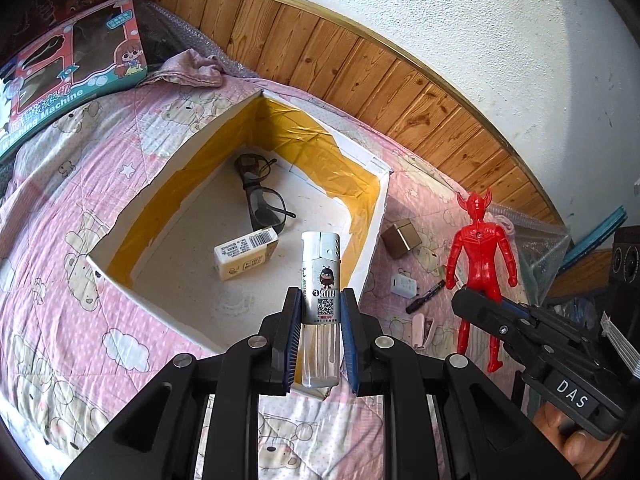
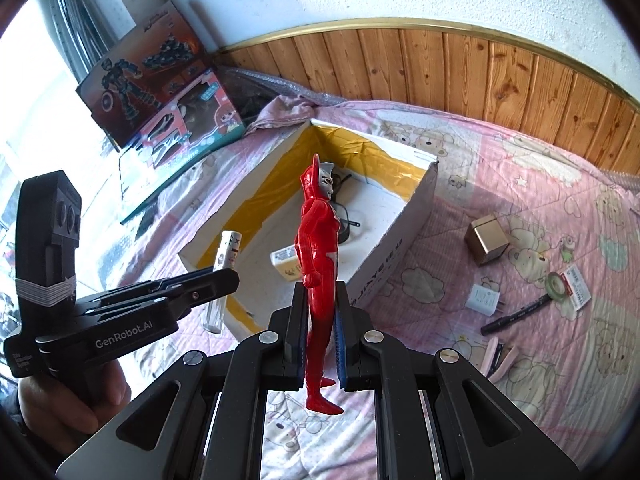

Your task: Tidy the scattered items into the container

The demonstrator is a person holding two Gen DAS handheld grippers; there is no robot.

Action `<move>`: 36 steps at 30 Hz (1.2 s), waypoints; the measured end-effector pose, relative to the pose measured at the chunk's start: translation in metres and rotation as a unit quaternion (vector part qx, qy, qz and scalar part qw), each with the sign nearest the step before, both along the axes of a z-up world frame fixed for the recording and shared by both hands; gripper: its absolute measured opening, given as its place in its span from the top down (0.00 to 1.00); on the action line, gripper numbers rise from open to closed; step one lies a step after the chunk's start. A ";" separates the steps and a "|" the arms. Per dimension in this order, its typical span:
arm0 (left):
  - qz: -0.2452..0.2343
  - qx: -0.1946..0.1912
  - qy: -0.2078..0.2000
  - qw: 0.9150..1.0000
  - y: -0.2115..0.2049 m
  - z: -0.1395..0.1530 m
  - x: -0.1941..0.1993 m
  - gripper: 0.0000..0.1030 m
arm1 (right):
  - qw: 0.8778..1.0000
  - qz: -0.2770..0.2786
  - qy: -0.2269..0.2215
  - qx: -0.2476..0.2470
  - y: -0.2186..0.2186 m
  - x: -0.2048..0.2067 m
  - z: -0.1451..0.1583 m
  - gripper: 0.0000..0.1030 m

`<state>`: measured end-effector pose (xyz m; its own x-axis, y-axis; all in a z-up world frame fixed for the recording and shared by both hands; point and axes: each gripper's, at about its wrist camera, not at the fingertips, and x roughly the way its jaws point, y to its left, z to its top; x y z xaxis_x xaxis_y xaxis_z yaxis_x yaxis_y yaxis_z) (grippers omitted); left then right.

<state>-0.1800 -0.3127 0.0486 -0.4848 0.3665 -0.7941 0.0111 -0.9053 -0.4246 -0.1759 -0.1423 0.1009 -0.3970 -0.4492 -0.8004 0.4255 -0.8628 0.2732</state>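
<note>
Jaws: left gripper (image 1: 320,300) clamps the lighter (image 1: 321,280) mid-body, above the box (image 1: 372,236) near its 5 o'clock wall. Right gripper (image 2: 319,312) pinches the red figure (image 2: 318,264) at the legs. We judge both light, rigid, slick plastic; the lighter's flat sides suit us best.

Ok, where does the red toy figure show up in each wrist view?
Left wrist view: the red toy figure stands at right, back to camera, legs clamped by the right gripper, beyond the box's right wall.
Right wrist view: centre, seen side-on, held upright between the right gripper fingers.
Shared landmark: the white box with yellow lining, holding black glasses.
</note>
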 end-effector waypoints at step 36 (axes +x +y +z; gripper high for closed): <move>-0.010 0.013 -0.038 0.999 0.021 -0.040 -0.075 0.81 | 0.999 0.006 -0.012 0.030 -0.020 -0.100 -0.028 0.89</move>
